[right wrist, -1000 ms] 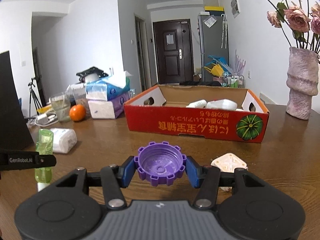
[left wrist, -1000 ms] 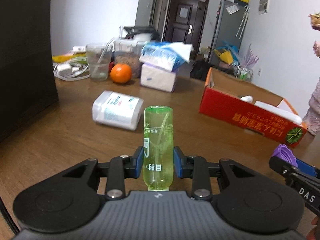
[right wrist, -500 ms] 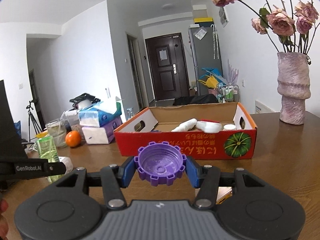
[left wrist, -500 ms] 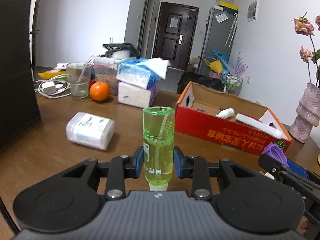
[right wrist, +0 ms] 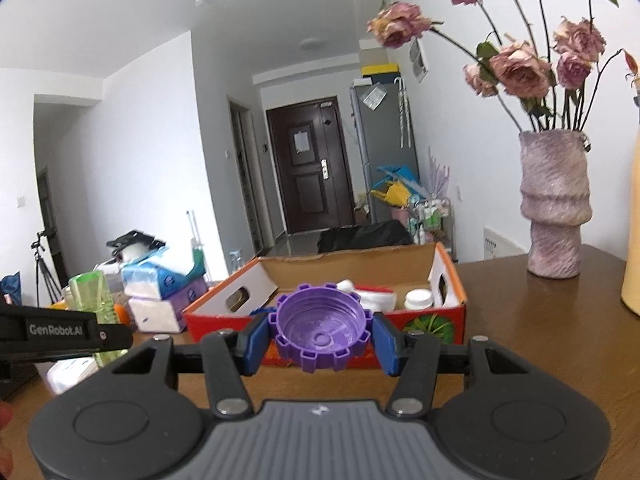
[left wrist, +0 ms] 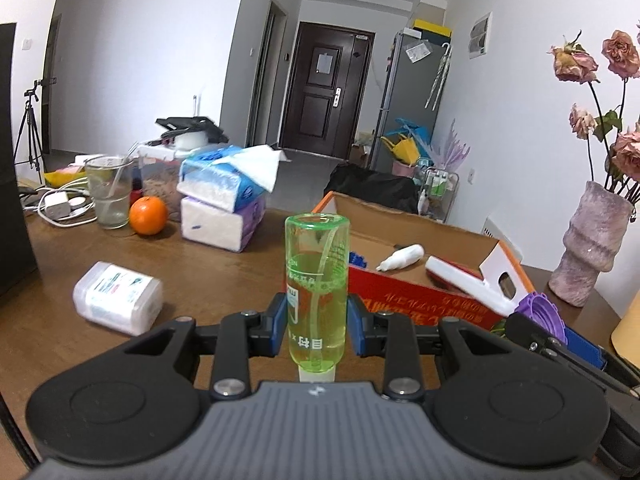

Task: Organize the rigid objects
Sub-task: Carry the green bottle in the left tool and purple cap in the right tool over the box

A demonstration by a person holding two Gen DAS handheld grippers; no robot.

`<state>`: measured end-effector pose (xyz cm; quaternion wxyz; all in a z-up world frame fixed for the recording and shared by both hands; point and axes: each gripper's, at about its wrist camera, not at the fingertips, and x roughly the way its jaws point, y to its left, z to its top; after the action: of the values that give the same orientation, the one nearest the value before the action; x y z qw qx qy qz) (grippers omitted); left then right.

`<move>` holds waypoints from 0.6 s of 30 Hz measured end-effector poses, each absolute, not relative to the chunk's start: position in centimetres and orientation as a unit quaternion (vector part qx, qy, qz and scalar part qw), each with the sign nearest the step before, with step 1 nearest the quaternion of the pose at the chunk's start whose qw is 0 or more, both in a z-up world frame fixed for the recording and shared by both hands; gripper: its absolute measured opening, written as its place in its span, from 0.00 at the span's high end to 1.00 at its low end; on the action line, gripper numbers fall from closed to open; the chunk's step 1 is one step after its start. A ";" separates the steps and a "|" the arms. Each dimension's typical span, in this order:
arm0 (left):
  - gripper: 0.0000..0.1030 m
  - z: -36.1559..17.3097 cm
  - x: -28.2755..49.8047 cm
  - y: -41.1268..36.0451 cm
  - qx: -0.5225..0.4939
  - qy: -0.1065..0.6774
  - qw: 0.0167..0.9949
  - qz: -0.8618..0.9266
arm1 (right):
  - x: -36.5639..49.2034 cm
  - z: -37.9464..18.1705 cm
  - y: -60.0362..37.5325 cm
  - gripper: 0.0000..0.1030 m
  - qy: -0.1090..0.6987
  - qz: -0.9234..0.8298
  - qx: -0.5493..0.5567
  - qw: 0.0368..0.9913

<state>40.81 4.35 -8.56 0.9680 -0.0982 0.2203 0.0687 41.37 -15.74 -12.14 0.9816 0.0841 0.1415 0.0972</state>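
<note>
My left gripper [left wrist: 317,330] is shut on a clear green bottle [left wrist: 317,280], held upright with its white cap down, above the wooden table [left wrist: 224,276]. My right gripper [right wrist: 320,336] is shut on a purple toothed cap [right wrist: 320,332], hollow side facing me. The red cardboard box [right wrist: 424,322] lies just beyond both grippers; inside are a white squeeze bottle [left wrist: 400,257], a white and red flat item [left wrist: 460,276] and a small white jar [right wrist: 418,300]. The green bottle [right wrist: 94,300] shows at the left of the right wrist view, the purple cap [left wrist: 540,314] at the right of the left wrist view.
A white wipes pack [left wrist: 118,298] lies on its side at the left. Behind it stand stacked tissue packs [left wrist: 222,204], an orange [left wrist: 148,216], a glass [left wrist: 109,192] and cables. A pink vase [right wrist: 554,204] with dried roses stands to the right of the box.
Both grippers have risen and moved toward the red box, which now looks nearer with its inside in view. The bottle and the purple cap stay gripped as before.
</note>
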 end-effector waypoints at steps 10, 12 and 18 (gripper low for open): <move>0.69 -7.8 42.6 2.8 -0.095 0.203 0.973 0.061 | 43.4 -11.5 -17.6 0.48 0.128 0.089 0.086 0.984; 0.69 -7.6 43.0 2.5 -0.096 0.200 0.973 0.060 | 43.8 -11.4 -17.8 0.48 0.128 0.088 0.084 0.984; 0.69 -6.8 44.6 1.6 -0.099 0.186 0.976 0.053 | 44.9 -11.4 -18.3 0.48 0.125 0.085 0.081 0.985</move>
<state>44.57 1.61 -6.82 0.9762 -0.0991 0.1856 0.0532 44.90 -18.27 -11.38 0.9851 0.0813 0.1255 0.0847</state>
